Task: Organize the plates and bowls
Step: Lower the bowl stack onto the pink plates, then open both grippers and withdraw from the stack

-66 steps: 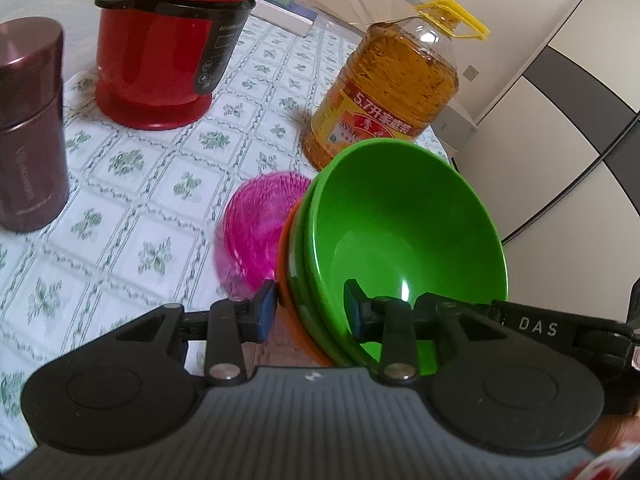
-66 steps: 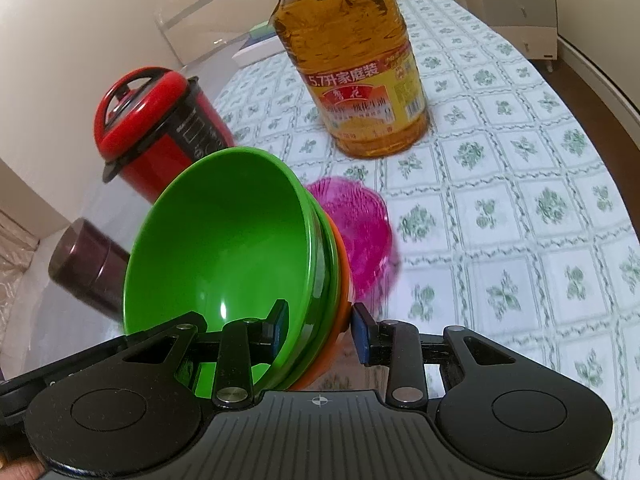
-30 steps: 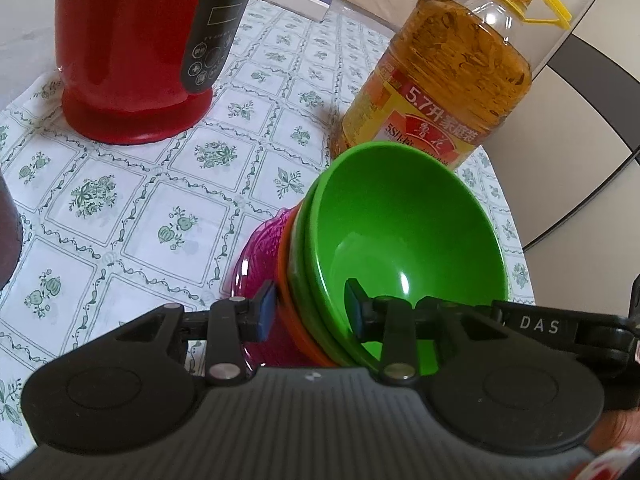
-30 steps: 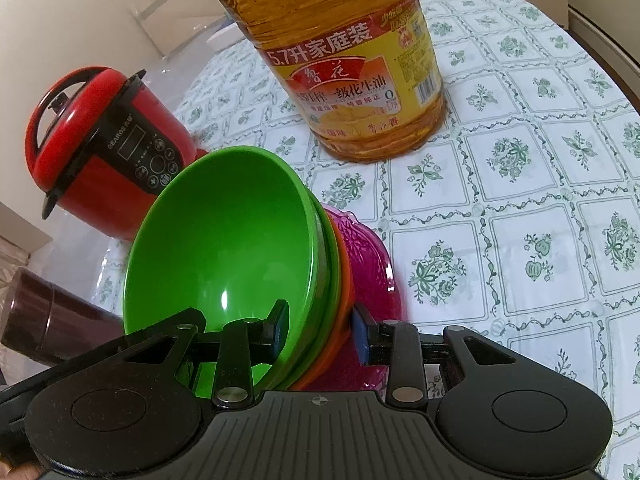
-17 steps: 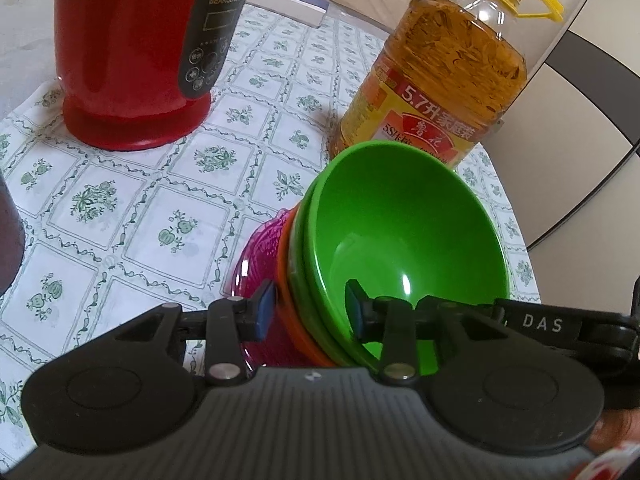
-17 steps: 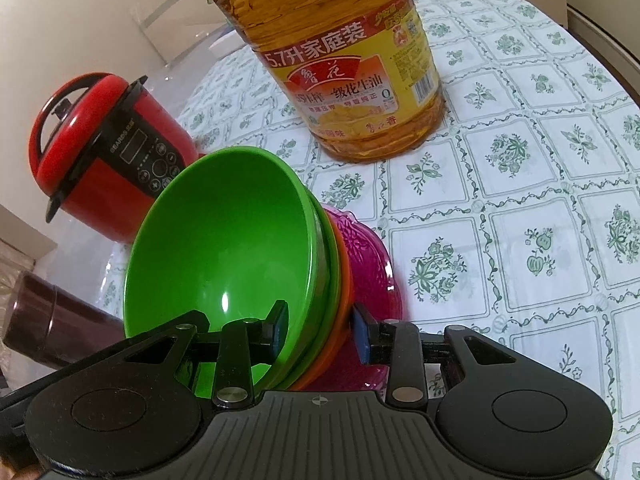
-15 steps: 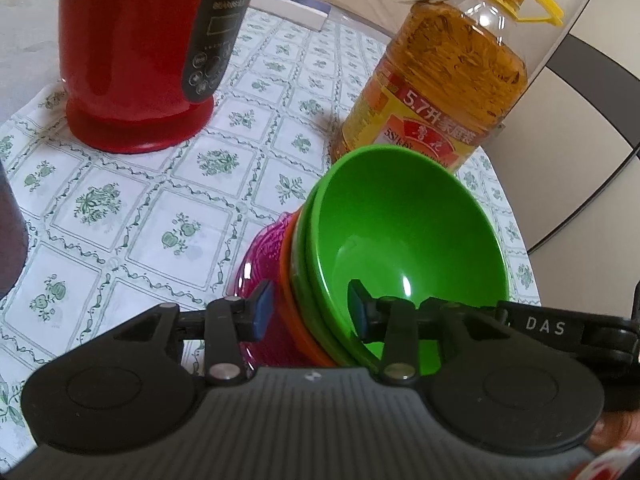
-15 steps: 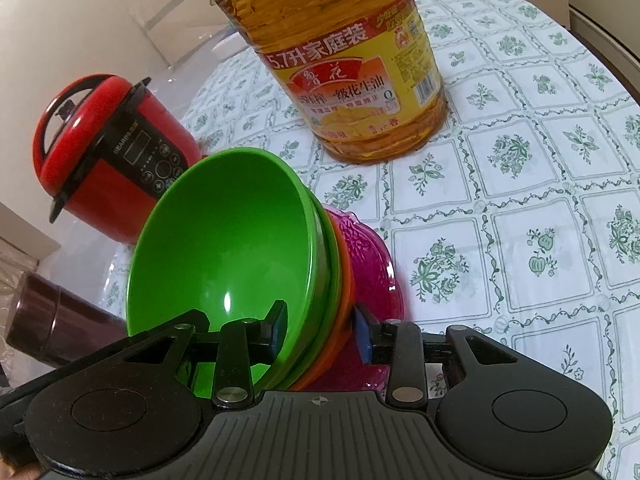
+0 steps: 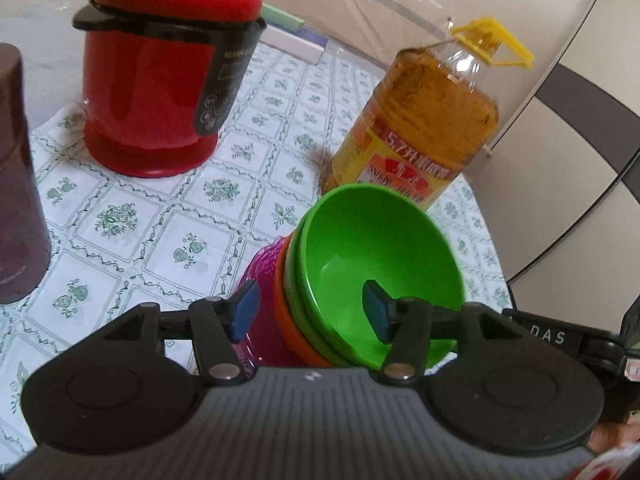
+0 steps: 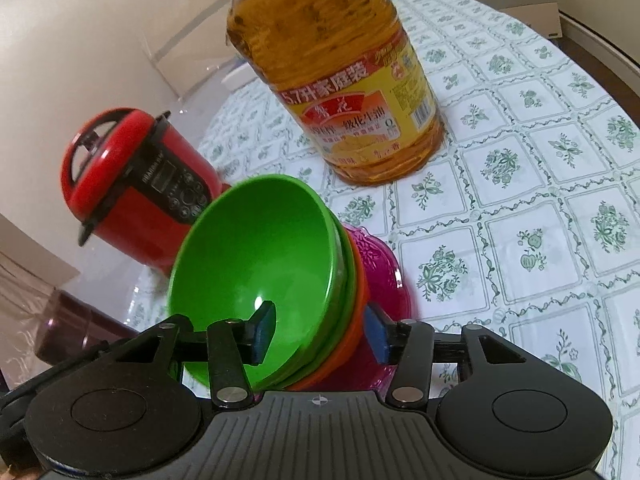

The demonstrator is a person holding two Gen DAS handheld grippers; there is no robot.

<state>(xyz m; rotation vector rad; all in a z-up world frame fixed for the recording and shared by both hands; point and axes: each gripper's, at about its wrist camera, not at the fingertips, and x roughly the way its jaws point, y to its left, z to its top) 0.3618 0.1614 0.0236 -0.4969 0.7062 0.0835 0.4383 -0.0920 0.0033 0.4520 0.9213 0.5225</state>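
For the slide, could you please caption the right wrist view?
Right gripper opening around nested green bowls, atop the pink plate.

Green bowl, orange bowl, magenta plate.

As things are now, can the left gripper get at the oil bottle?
Probably not directly: the stacked bowls stand between the opening left gripper jaws, with the oil bottle right behind them.

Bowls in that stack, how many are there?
3: a green bowl on top, a second green bowl under it, an orange bowl lowest, upon the pink plate. More might hide inside.
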